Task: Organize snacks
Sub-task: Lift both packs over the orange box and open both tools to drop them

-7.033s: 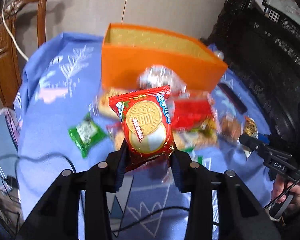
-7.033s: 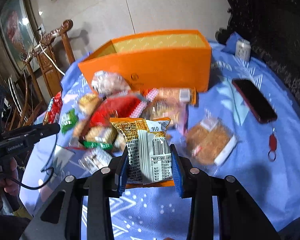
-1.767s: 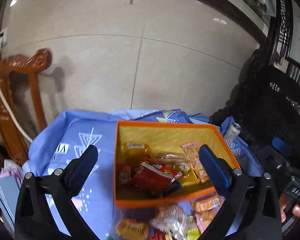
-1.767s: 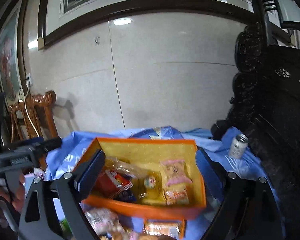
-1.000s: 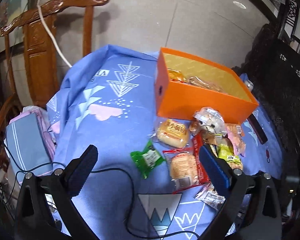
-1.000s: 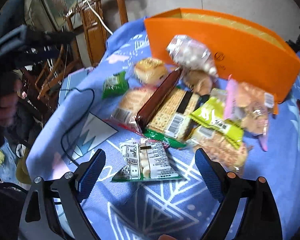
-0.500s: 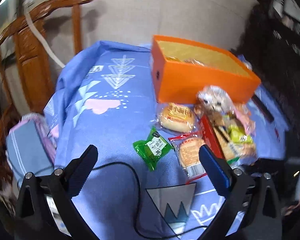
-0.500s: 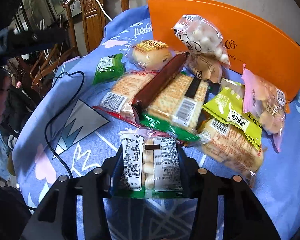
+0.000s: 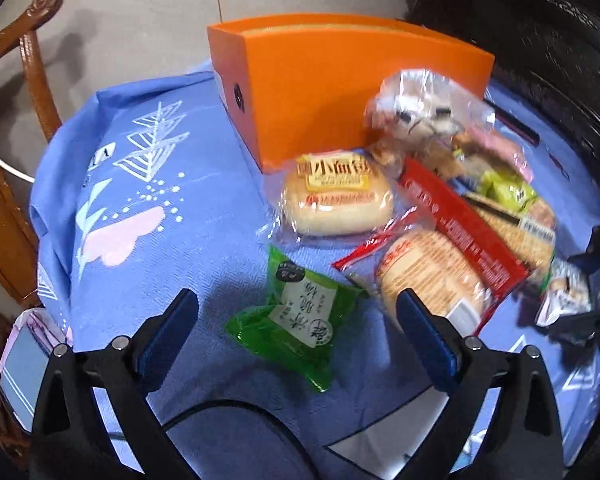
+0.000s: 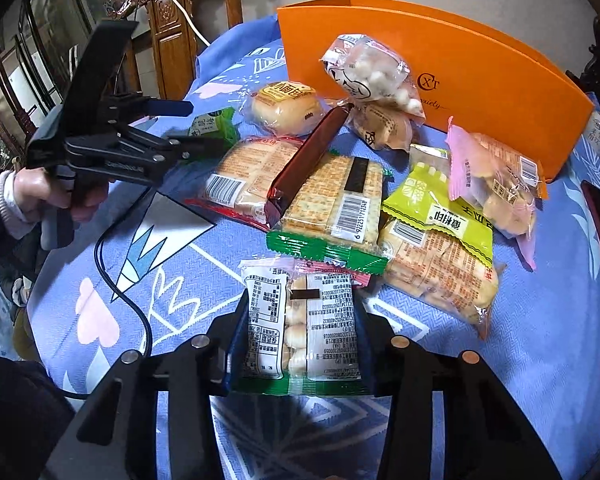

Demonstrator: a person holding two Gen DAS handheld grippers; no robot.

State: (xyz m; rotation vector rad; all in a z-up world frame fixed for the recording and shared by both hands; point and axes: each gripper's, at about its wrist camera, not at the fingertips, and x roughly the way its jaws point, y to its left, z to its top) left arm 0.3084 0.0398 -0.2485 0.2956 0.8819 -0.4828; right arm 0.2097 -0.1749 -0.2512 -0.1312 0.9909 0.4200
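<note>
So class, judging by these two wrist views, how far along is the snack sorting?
Done: cannot tell, as the orange box hides its inside here. In hand: the right gripper is shut on a white-labelled snack pack; the left gripper, jaws open, hovers at the green packet. Left: the bun and a pile of packets on the cloth.

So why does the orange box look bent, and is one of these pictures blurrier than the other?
Left wrist view: fisheye lens bows the orange box, and slight motion blur smears the clear bag of sweets; the green packet lies in the hand-held gripper's shadow. Right wrist view: sharper, barcodes readable on the white packet, same curved box edge, dark vignette in the corners.
</note>
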